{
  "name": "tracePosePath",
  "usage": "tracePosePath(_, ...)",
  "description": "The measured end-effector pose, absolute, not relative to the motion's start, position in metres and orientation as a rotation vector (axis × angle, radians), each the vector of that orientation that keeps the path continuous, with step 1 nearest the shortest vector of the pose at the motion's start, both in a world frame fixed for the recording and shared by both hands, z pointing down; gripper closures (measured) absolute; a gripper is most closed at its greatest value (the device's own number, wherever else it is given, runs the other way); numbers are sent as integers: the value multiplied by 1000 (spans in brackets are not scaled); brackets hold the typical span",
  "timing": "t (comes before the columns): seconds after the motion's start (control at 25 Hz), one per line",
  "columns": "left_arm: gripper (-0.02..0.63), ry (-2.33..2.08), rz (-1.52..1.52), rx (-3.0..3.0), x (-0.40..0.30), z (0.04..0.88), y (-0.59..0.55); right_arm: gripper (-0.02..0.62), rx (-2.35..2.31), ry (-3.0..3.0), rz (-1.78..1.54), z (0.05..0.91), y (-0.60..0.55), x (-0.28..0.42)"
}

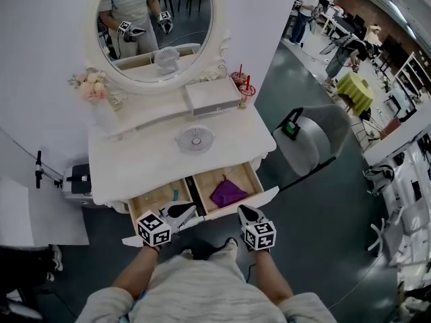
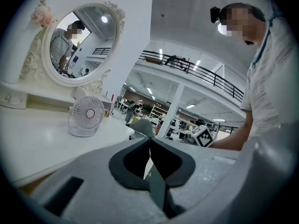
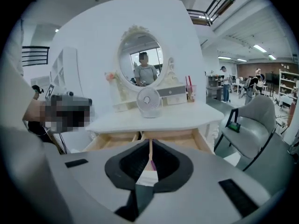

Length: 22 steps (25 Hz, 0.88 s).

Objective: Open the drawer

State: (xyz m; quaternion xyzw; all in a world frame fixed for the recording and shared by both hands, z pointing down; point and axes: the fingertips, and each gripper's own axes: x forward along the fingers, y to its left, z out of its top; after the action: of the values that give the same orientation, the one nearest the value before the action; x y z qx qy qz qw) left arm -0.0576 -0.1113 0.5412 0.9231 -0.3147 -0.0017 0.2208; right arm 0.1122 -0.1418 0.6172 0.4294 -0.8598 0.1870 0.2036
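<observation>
A white dressing table [image 1: 135,163] has two wooden drawers pulled out at its front. The left drawer [image 1: 153,199] holds a small teal object [image 1: 175,194]. In the right drawer [image 1: 242,177] lies a purple cloth [image 1: 227,194]. My left gripper [image 1: 188,211] hovers over the left drawer's front edge, shut and empty. My right gripper [image 1: 244,211] is just in front of the right drawer's front panel, shut with nothing in it. The left gripper view shows the left gripper [image 2: 149,141] aimed across the tabletop. The right gripper [image 3: 150,143] faces both open drawers [image 3: 182,139].
On the tabletop stand a small white fan [image 1: 195,139], a grey-fronted box [image 1: 213,95], red cups [image 1: 244,86] and flowers [image 1: 91,83], below an oval mirror [image 1: 155,25]. A grey chair [image 1: 313,140] stands to the right. A black device [image 1: 79,178] sits left of the table.
</observation>
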Motion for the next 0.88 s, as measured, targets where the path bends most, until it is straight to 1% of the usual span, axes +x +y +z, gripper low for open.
tracePosePath(0.36, 591, -859, -10, 2619, -77, 517, -89, 580, 1217, -2576, 398, 536, -128, 72)
tracePosePath(0.64, 592, -870, -33, 2659, -101, 499, -74, 581, 1159, -2635, 340, 515, -105, 36)
tracePosePath(0.88, 592, -883, -58, 2659, -118, 493, -56, 583, 1146, -2647, 348, 512, -82, 28)
